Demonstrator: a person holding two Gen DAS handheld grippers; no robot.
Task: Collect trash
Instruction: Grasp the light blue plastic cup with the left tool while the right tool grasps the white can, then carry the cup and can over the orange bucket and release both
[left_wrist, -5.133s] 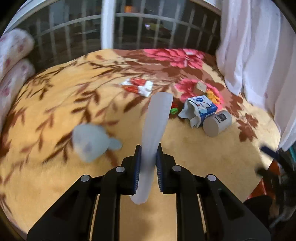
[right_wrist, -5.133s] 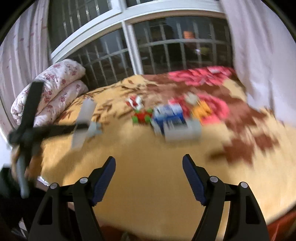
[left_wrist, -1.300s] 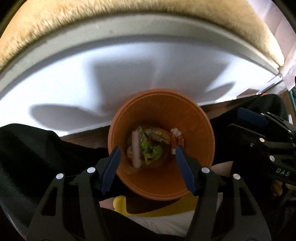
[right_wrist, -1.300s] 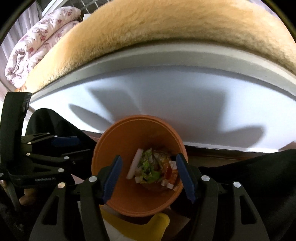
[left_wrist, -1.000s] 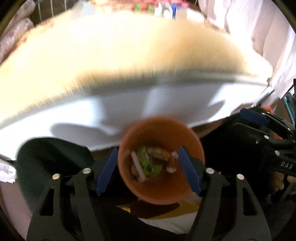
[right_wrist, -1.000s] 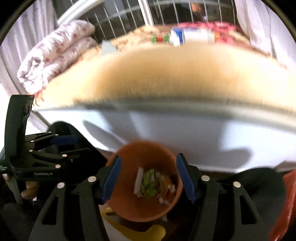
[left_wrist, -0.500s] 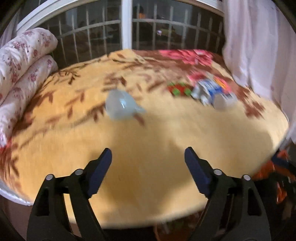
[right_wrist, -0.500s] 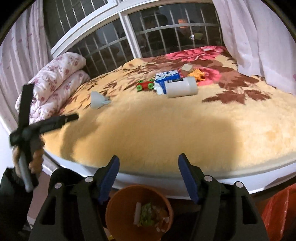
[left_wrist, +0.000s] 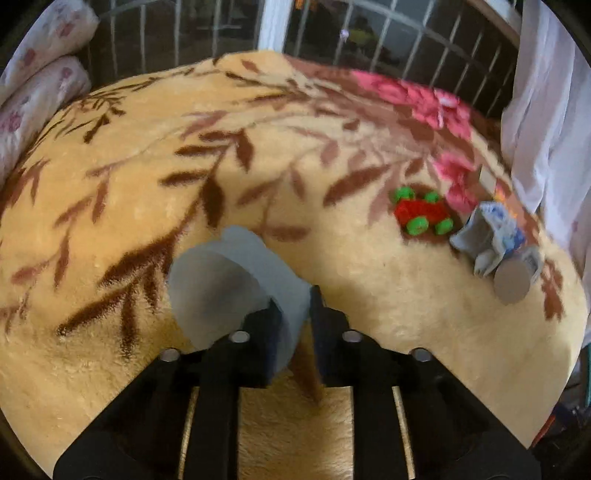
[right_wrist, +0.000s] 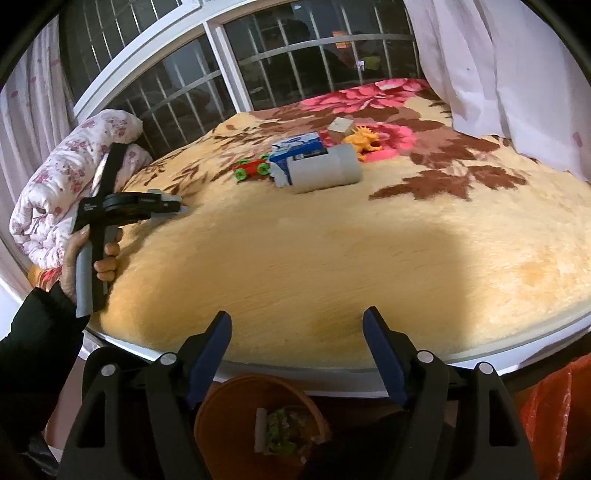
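Observation:
My left gripper (left_wrist: 293, 321) is shut on a crushed pale translucent plastic cup (left_wrist: 221, 284) lying on the yellow flowered blanket (left_wrist: 184, 147). In the right wrist view the left gripper (right_wrist: 173, 206) shows at the bed's left side with the cup mostly hidden. My right gripper (right_wrist: 297, 354) is open and empty, above the bed's front edge. An orange bin (right_wrist: 221, 410) with trash in it stands below. A crushed blue-and-white carton (right_wrist: 299, 147) and a grey tube (right_wrist: 325, 168) lie farther back on the bed; the carton (left_wrist: 491, 236) and tube (left_wrist: 511, 282) also show in the left wrist view.
A red toy car with green wheels (left_wrist: 423, 214) lies left of the carton. An orange toy dinosaur (right_wrist: 364, 142) and a small box (right_wrist: 340, 125) lie behind. A folded quilt (right_wrist: 55, 177) is at the left, white curtains (right_wrist: 498, 74) at the right, a barred window behind.
Both grippers rose from over the bin to the bed. My left gripper went forward to the cup and shut on it. The right gripper stayed open by the bed's edge.

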